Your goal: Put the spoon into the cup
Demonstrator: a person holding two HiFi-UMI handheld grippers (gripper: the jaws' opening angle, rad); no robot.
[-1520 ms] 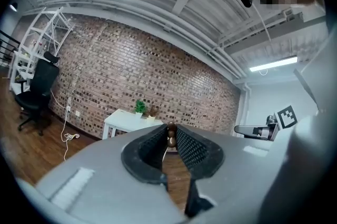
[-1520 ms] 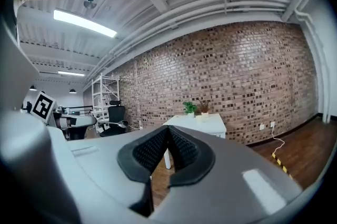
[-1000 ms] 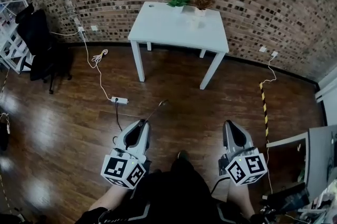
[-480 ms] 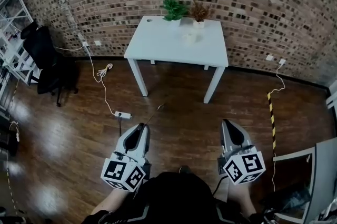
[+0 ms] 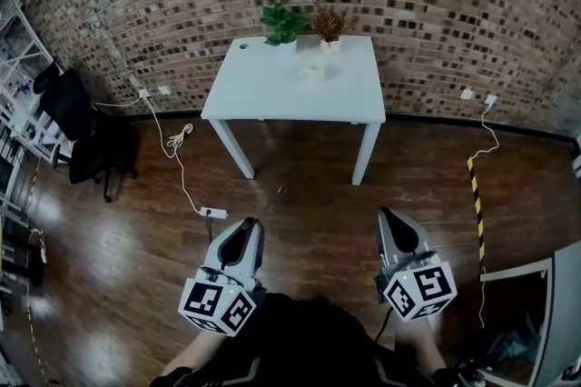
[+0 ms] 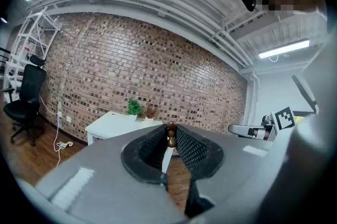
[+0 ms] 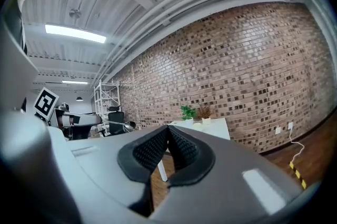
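Brown-handled spoon [image 6: 171,141] pinched in left hand-held gripper [image 6: 171,124]; right hand-held gripper [image 7: 168,128] clenched, empty.

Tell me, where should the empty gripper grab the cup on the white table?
Probably around its side wall, coming level from the near side: the cup stands upright on the white table, with the potted plants close behind it. It is too small here to tell whether it has a handle.
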